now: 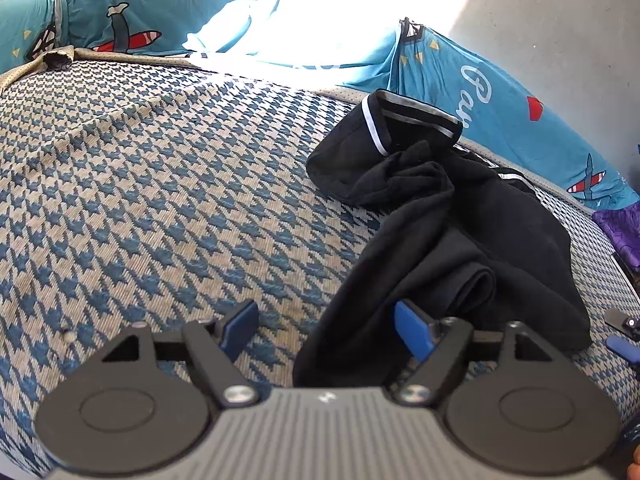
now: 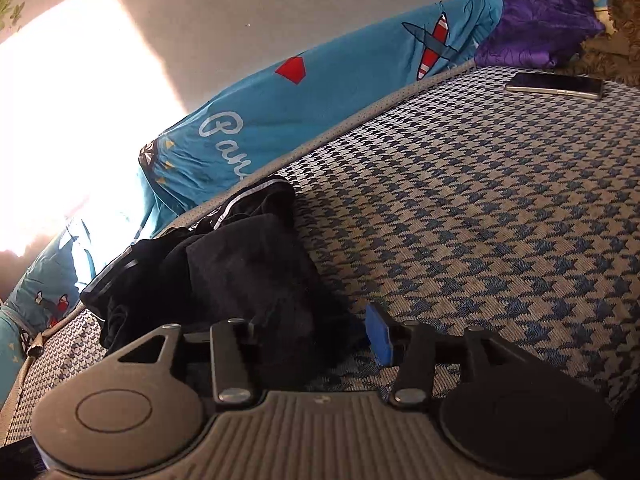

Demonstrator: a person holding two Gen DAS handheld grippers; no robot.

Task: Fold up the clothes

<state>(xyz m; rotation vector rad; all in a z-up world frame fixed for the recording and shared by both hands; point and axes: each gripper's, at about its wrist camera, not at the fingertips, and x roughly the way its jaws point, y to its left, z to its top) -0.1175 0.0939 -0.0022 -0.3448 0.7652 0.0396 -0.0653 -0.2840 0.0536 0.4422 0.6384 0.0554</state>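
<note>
A black garment (image 1: 448, 240) with a white-striped waistband lies crumpled in a loose heap on a bed covered by a blue-and-cream houndstooth cover (image 1: 160, 184), near the edge where a teal cartoon-print sheet (image 1: 500, 92) hangs down. It is bunched and rolled over itself rather than squared into a neat fold. The left gripper (image 1: 328, 322) sits low at the near hem of the cloth, its blue pads spread wide with nothing between them. The right gripper (image 2: 304, 332) comes in from the other side, also spread, one blue pad clear on the cover and the other hidden against the dark fabric, so whether that hidden pad touches the cloth cannot be told; it grips nothing visibly. The risks, as I judge them: pinching several bunched layers at once would drag the whole heap instead of one edge; the dark folds hide where the hems run, so a grab could land mid-panel; and a pull towards the bed edge could tip the garment over. A phone (image 2: 556, 85) and purple cloth (image 2: 536, 32) lie well apart.
</note>
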